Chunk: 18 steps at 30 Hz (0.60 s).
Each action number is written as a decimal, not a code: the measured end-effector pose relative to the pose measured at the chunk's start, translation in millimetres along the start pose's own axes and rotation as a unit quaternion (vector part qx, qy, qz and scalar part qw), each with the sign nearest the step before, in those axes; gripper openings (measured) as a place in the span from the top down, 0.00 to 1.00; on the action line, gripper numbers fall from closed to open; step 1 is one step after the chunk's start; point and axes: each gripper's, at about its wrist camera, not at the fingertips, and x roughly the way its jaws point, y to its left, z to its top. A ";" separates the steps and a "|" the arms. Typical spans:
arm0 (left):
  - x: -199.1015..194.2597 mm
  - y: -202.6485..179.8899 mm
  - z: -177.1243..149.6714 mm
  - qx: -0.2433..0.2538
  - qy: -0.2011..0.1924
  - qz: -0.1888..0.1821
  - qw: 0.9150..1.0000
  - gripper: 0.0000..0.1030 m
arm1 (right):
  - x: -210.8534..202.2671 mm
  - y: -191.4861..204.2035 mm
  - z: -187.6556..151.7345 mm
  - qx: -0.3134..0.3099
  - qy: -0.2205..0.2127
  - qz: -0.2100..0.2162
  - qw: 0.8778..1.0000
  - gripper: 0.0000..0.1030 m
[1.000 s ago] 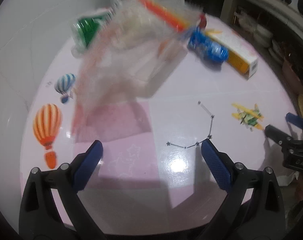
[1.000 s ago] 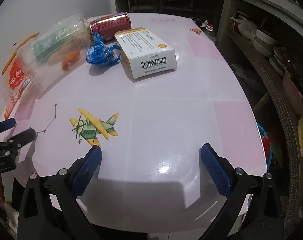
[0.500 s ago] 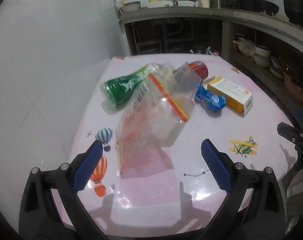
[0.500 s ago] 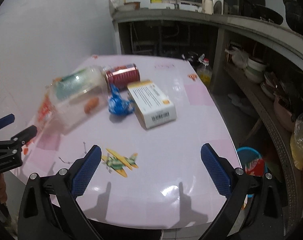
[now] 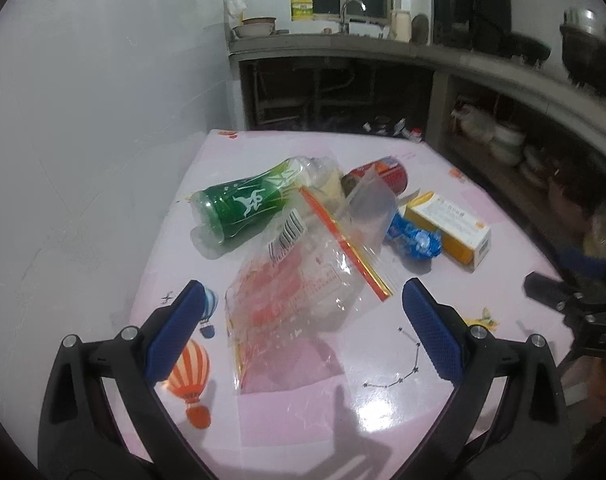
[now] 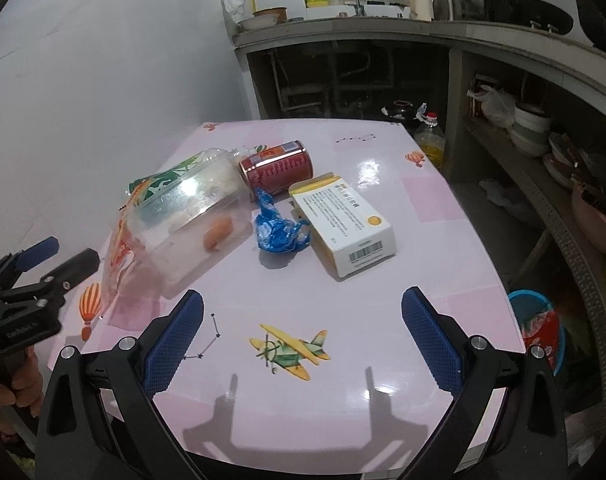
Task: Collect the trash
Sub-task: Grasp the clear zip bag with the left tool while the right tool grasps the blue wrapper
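The left gripper (image 5: pixel 303 328) stood wide open above the near edge of the table (image 5: pixel 263 432), its blue pads (image 5: pixel 175 332) well apart and holding nothing. The right gripper (image 6: pixel 303 332) was spread just as wide over the table's near right part and was likewise empty; an aeroplane sticker (image 6: pixel 289 350) lay on the table between its fingers.

The trash lay in a loose cluster toward the far middle of the table. A clear zip bag (image 5: pixel 303 280) with red print and an orange-red seal strip lay nearest the left gripper, crumpled and partly raised, one corner resting on the table just ahead of the left pad. Behind it a green bottle (image 5: pixel 247 204) lay on its side, touching the bag. A red can (image 6: pixel 277 166) lay on its side behind both, its mouth facing the bottle's neck. A crumpled blue wrapper (image 6: pixel 279 230) sat just in front of the can, between the bag and a white and yellow box (image 6: pixel 345 222) that lay flat to the right, close beside the wrapper.

In the right wrist view the left gripper appeared at the left edge, with a hand (image 6: pixel 11 388) on its handle. Balloon stickers (image 5: pixel 187 376) marked the table's left side.
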 end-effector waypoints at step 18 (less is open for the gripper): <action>5.3 22.1 -37.3 0.061 -0.013 -0.057 0.996 0.08 | 28.9 7.7 12.9 0.041 0.028 0.090 0.995 0.10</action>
